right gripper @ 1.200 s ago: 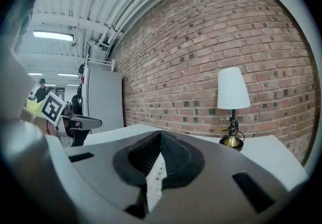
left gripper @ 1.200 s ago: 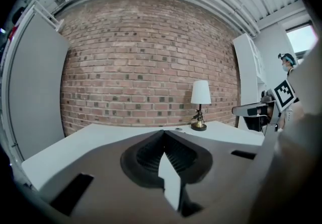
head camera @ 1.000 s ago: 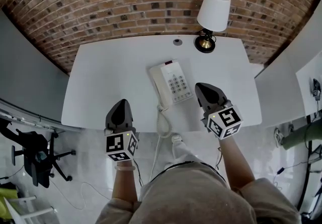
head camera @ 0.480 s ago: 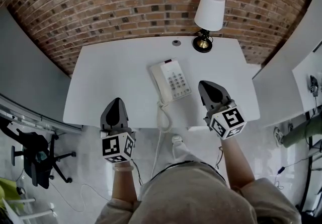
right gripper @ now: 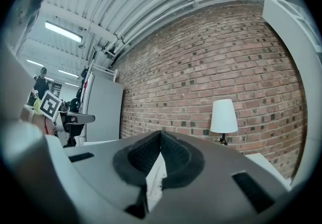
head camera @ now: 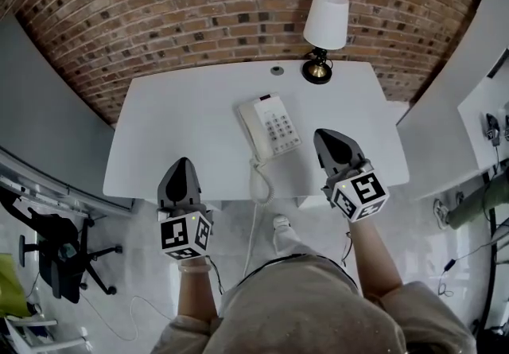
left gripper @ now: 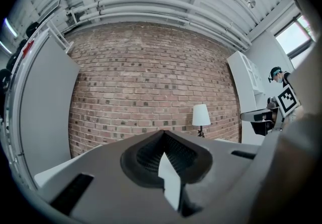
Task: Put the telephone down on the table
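Observation:
A white telephone with its handset on the cradle lies on the white table, near the middle. Its coiled cord hangs over the table's front edge. My left gripper is shut and empty, held just in front of the table's front edge, left of the phone. My right gripper is shut and empty too, over the table's front right part, right of the phone. In each gripper view the jaws meet tip to tip with nothing between them, left gripper, right gripper.
A lamp with a white shade stands at the table's back edge, also seen as the lamp and the lamp. A small round cap sits at the back. Brick wall behind. An office chair stands at the lower left.
My left gripper has drawn back from the table's front edge toward me. The right gripper has barely shifted. The phone has stayed in place.

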`<action>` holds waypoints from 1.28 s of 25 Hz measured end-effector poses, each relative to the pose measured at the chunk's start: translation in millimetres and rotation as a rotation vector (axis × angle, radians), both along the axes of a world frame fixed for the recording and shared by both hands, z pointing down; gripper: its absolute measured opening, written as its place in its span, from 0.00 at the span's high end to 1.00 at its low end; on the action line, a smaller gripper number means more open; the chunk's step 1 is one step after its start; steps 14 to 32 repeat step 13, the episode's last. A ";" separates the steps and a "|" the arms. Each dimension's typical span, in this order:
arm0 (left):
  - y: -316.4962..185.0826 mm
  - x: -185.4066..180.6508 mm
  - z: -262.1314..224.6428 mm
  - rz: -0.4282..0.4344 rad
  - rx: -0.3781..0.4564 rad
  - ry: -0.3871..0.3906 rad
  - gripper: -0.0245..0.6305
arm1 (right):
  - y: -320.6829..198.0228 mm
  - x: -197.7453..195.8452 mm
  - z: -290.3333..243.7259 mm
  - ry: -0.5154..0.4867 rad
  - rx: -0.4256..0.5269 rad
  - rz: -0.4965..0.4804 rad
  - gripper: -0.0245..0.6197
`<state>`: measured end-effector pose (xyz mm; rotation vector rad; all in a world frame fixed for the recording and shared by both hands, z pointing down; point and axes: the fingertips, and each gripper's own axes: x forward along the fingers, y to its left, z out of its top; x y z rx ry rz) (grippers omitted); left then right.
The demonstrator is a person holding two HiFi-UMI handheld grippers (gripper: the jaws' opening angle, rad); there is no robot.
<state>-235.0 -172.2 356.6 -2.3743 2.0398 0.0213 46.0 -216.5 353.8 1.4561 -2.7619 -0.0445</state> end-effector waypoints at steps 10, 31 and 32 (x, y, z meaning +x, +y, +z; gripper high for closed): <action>11.1 -4.9 -7.3 0.003 0.018 -0.005 0.96 | 12.9 -1.8 -5.9 -0.009 0.016 0.014 0.95; 14.4 -5.1 -7.3 0.002 0.020 -0.003 0.96 | 15.7 -3.0 -5.2 -0.016 0.014 0.013 0.95; 14.4 -5.1 -7.3 0.002 0.020 -0.003 0.96 | 15.7 -3.0 -5.2 -0.016 0.014 0.013 0.95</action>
